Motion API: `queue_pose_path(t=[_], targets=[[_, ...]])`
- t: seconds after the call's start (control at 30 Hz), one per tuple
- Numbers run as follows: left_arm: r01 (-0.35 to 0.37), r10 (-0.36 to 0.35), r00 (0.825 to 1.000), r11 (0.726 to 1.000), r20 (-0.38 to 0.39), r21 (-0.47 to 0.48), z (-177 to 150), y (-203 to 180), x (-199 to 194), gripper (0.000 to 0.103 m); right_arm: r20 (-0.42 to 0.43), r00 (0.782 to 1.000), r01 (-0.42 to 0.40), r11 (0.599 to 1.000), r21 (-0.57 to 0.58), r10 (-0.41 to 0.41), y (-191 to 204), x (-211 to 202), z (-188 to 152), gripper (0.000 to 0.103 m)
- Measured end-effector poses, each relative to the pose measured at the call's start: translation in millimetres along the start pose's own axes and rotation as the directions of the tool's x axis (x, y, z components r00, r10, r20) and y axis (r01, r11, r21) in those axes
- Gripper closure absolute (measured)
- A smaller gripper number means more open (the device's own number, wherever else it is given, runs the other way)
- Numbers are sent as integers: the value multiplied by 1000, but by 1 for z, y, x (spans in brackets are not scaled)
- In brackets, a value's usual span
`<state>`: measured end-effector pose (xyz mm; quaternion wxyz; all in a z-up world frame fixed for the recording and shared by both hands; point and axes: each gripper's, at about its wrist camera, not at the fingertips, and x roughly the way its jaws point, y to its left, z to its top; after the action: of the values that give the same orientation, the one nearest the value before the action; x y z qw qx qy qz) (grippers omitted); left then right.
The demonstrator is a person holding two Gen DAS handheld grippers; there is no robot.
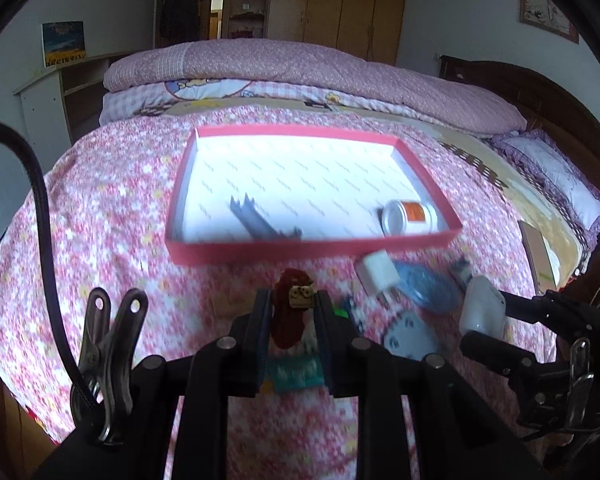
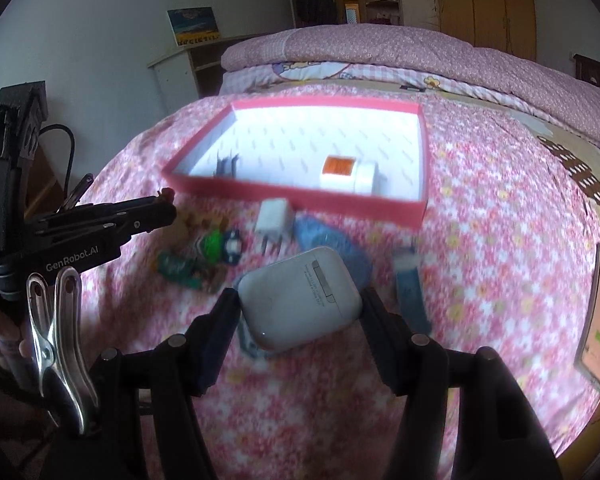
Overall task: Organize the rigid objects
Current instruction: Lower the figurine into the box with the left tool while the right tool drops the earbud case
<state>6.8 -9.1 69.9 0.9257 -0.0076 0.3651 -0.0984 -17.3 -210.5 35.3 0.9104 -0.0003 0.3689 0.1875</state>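
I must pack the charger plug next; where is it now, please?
The white charger plug lies on the bed cover just outside the red box's near wall, left of the blue oval thing; the left wrist view shows it too, right of centre.

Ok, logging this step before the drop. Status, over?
Left tongs shut on red-haired figurine. Right tongs shut on white earbud case. Red tray ahead holds white bottle. Charger lies loose before tray.

Daylit, washed-out white glare inside the red tray (image 1: 312, 250); motion blur throughout (fisheye bending, dark corners).
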Motion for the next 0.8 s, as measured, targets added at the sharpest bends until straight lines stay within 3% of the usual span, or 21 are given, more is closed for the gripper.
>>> queue_pose_path(t=[0.37, 0.8], targets=[[0, 0, 1000, 1000, 4, -31, 50, 8, 28, 81, 37, 999, -5, 999, 39, 3, -11, 10, 41, 41], [3, -4, 999, 999, -36, -33, 80, 6, 71, 81, 39, 999, -13, 996, 92, 9, -29, 41, 90, 41]])
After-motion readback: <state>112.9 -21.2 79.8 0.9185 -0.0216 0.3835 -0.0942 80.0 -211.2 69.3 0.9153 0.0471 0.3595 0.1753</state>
